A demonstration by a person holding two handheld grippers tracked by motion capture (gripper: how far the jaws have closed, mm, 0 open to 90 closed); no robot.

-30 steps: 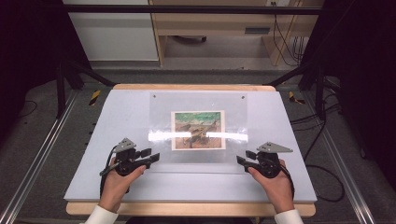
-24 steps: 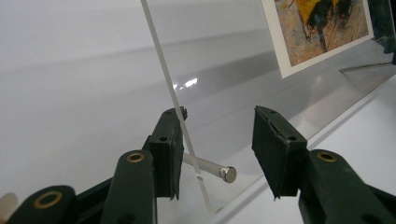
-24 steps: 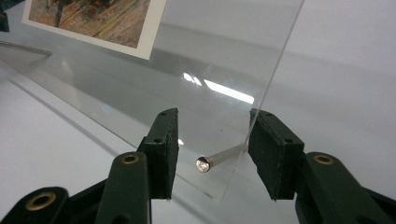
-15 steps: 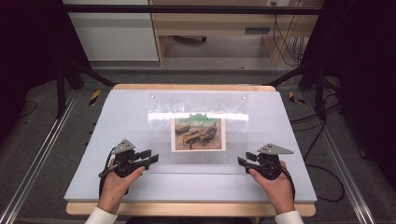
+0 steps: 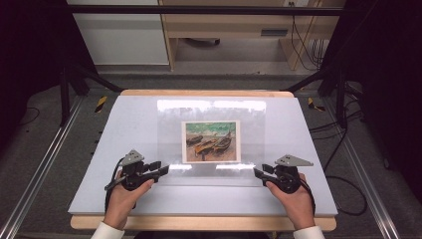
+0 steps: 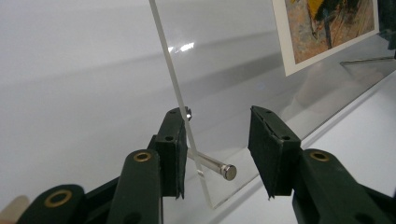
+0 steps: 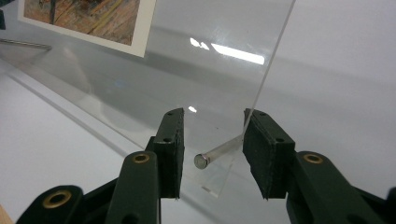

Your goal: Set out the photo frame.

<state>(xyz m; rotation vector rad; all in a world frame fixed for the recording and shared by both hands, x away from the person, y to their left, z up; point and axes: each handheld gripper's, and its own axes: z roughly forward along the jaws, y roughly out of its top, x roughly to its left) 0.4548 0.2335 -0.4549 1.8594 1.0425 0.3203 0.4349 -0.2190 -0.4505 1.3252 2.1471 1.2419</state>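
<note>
Acrylic sheet (image 5: 211, 142) tilted; claw views reveal steel pins (image 6: 212, 164), possibly standoffs.

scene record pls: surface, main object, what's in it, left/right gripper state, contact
surface: white table top
main object: clear acrylic frame, tilted up off the table
contents: painting print, boats on a shore
hardware: metal pin at each lower corner
left hand-held gripper: open, jaws straddling the lower left corner pin
right hand-held gripper: open, jaws straddling the lower right corner pin
contact: one jaw of each touches or nearly touches the panel edge
</note>
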